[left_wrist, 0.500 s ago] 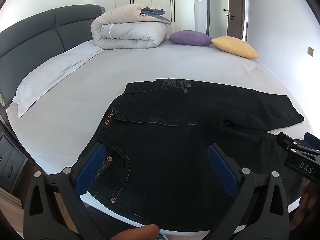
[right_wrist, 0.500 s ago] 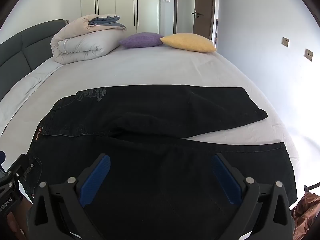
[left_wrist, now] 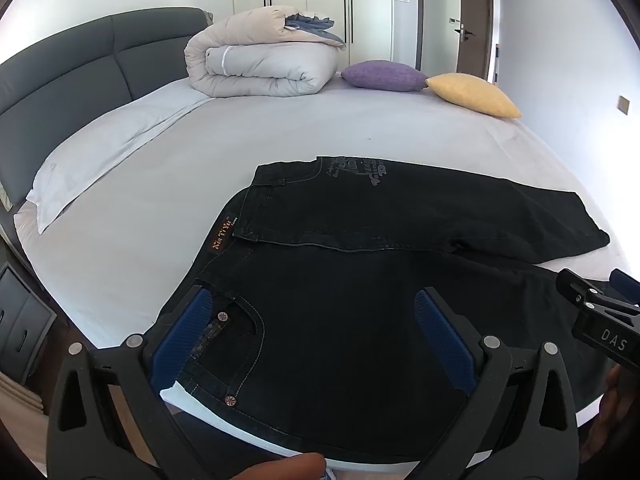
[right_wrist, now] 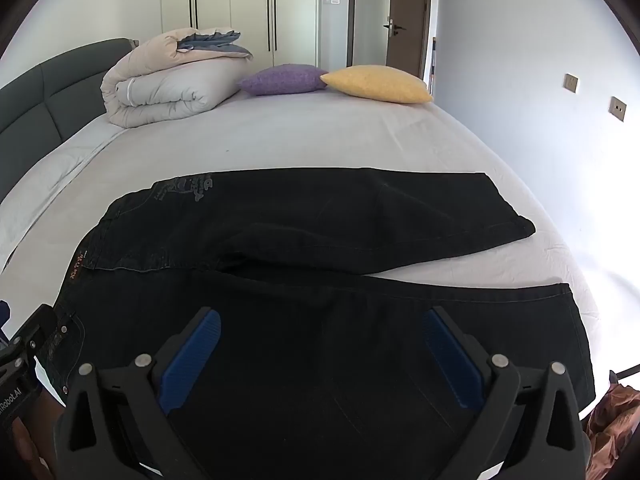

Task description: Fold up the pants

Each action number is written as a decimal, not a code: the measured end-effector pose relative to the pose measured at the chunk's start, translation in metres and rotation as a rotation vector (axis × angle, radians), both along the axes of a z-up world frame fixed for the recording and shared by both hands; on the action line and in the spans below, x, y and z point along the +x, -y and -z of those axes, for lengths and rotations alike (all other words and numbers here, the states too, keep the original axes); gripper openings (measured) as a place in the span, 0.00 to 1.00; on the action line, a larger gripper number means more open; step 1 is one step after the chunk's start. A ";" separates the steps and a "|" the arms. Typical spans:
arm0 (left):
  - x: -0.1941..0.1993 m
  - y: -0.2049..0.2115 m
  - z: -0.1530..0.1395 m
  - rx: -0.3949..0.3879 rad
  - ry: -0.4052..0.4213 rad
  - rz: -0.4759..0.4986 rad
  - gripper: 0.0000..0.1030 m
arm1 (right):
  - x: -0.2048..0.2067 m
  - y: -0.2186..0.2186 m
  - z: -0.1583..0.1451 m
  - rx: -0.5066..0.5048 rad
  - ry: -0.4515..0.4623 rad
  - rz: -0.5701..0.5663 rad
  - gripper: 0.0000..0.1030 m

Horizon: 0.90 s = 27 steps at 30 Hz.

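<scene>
scene: black jeans flat on bed, near edge closest to cams, waistband to the left, legs running right
layout: far leg angled away, hem ends short of bed's right side; near leg along the front edge, hem at right
L gripper: fingers wide, nothing between the blue pads; hovers over front pocket/waist corner, contact w/ cloth can't tell
R gripper: fingers wide too, empty; over mid near leg, thigh-to-knee area
change vs 0.5 s ago: basically none. both cams show same framing, jeans same shape, fingers same gap. maybe a slight drift, not enough to call
meaning: no grasp started, no fold made. legs lie apart in a V, so task is at the start
next (my guess): pinch near leg at waist corner (L) + further down the leg (R), lift and lay it over far leg so legs stack
risk: denim heavy/stiff, thin pinch could slip; near edge overhangs the bed front a bit, could drag off if pulled toward cams
other: rolled duvet, purple cushion, yellow cushion at far side, well apart from jeans, no interference
</scene>
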State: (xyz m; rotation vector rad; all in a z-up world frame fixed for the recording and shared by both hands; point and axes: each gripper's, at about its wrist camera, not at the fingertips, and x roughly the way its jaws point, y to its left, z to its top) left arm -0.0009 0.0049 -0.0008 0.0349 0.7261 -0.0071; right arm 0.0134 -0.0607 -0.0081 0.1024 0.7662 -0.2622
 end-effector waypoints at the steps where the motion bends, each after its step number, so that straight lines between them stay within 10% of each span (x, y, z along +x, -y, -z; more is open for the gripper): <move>1: 0.000 0.000 0.000 0.000 0.000 0.000 1.00 | 0.000 0.000 0.000 0.001 0.000 -0.001 1.00; 27: 0.005 -0.002 0.005 0.000 -0.008 -0.010 1.00 | -0.002 -0.002 0.003 0.001 -0.001 -0.003 1.00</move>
